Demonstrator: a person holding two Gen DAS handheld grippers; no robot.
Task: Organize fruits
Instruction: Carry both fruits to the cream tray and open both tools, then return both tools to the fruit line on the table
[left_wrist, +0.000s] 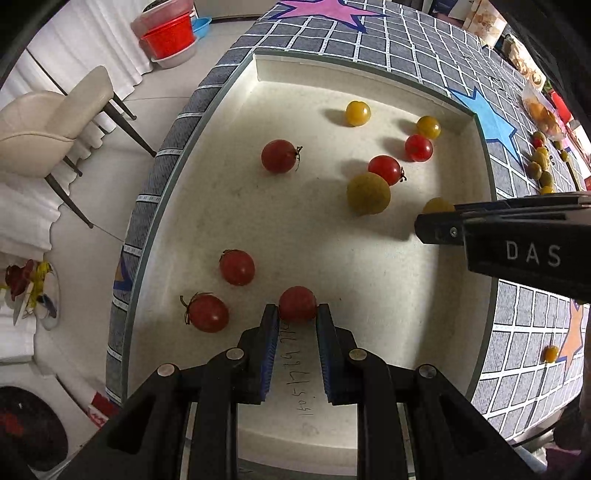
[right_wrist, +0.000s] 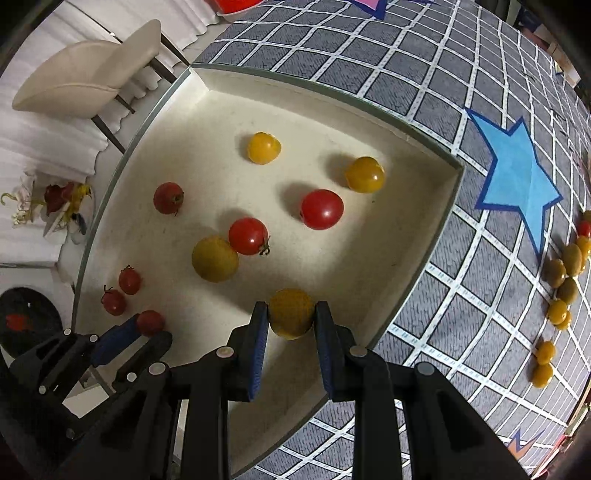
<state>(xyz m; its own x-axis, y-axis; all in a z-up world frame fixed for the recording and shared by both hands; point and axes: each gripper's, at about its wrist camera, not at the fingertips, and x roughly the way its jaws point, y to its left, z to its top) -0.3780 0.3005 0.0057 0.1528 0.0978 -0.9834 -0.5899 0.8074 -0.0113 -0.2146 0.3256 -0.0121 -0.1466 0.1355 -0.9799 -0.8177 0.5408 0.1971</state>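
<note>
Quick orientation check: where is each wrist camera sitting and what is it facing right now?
Left wrist: on the left claw, looking down into the white tray, gripping a red tomato; right claw enters at right.
Right wrist: on the right claw, above the tray's near-right part, gripping a yellow tomato; left claw at lower left.
Shared: tray, both claws.

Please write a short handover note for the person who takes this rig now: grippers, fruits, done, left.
Left gripper: shut on a red tomato in the white tray.
Right gripper: shut on a yellow tomato in the same tray.
Done: red and yellow tomatoes already lie in the tray.
Left: the loose fruits on the checked tablecloth, near the blue star.
</note>
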